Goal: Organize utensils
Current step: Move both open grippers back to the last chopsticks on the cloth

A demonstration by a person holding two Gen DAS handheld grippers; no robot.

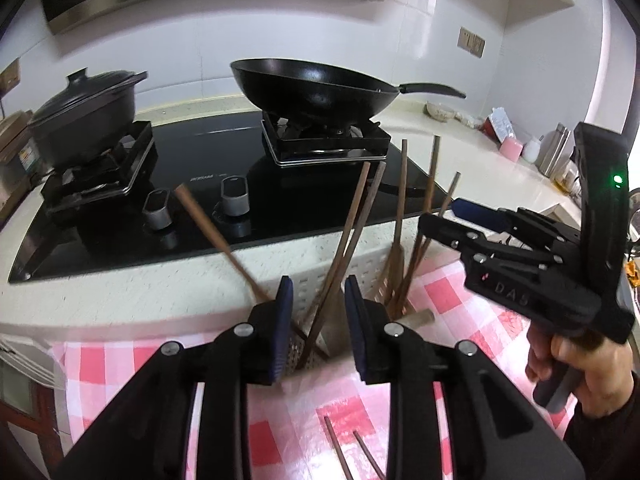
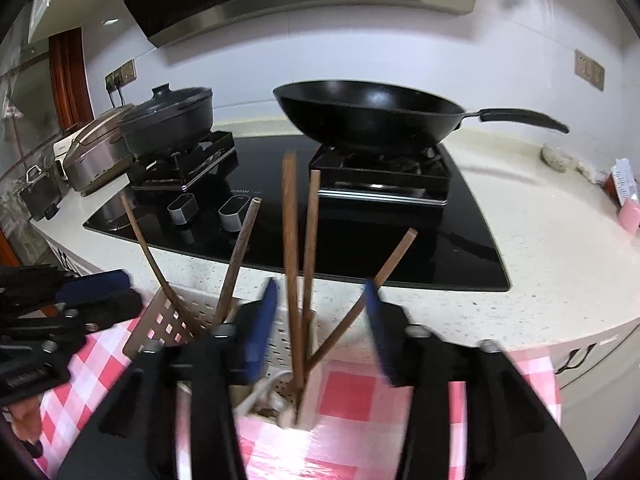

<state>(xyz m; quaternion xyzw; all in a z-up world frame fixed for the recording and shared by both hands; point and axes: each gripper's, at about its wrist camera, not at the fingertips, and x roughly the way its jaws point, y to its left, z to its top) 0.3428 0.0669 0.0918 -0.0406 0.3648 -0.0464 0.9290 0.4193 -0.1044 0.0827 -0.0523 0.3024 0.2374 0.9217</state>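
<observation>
- My left gripper (image 1: 318,308) has its jaws parted a little, gripping nothing.
- Just ahead of its fingertips, wooden utensil handles (image 1: 344,240) lean in the white perforated holder (image 1: 370,276).
- My right gripper (image 2: 320,320) stands wider open, handles rising between its fingers untouched.
- Two chopsticks (image 1: 340,452) lie on the checked cloth (image 1: 440,300) beneath my left gripper.

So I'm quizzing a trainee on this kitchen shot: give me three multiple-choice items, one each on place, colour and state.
1. Where does the wok sit?
A on a hob burner
B in a sink
C on the cloth

2. What colours is the checked cloth?
A blue and white
B pink and white
C green and yellow

3. How is the right gripper?
A open, pressing nothing
B clamped on a spoon
C holding the wok

Answers: 1 A, it rests on the burner grate. 2 B, pink and white squares show. 3 A, its pads stand apart, gripping nothing.
</observation>
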